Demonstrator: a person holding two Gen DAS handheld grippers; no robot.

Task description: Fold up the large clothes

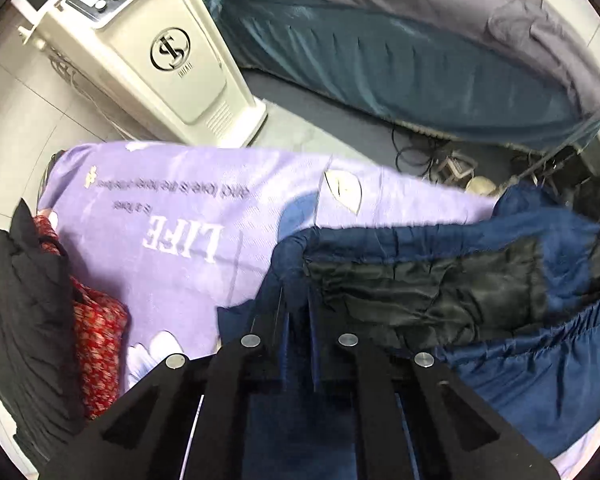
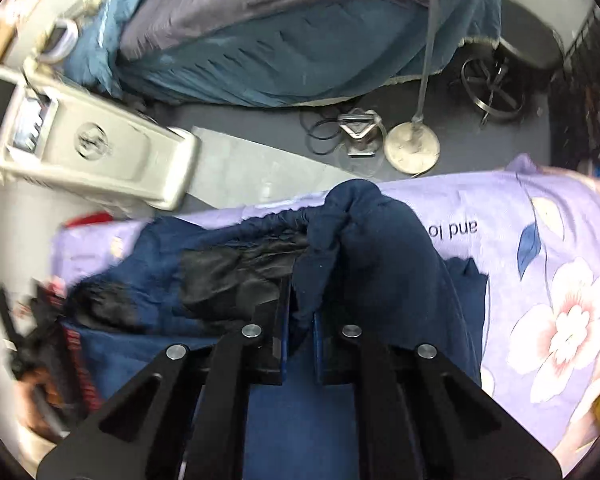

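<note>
Navy trousers (image 1: pixel 520 344) with black lining (image 1: pixel 420 280) hang bunched over the lilac sheet (image 1: pixel 172 208); left tool (image 1: pixel 298 340) and right tool (image 2: pixel 300 328) each pinch the waistband, folding barely begun.

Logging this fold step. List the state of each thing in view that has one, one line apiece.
left gripper: shut on the navy garment.
right gripper: shut on the navy garment.
navy garment: bunched, unfolded, black lining showing, on the purple sheet.
purple sheet: spread flat beneath.
black cloth: heaped at the sheet's edge.
red patterned cloth: crumpled beside the black cloth.
white machine: standing upright on the floor.
</note>
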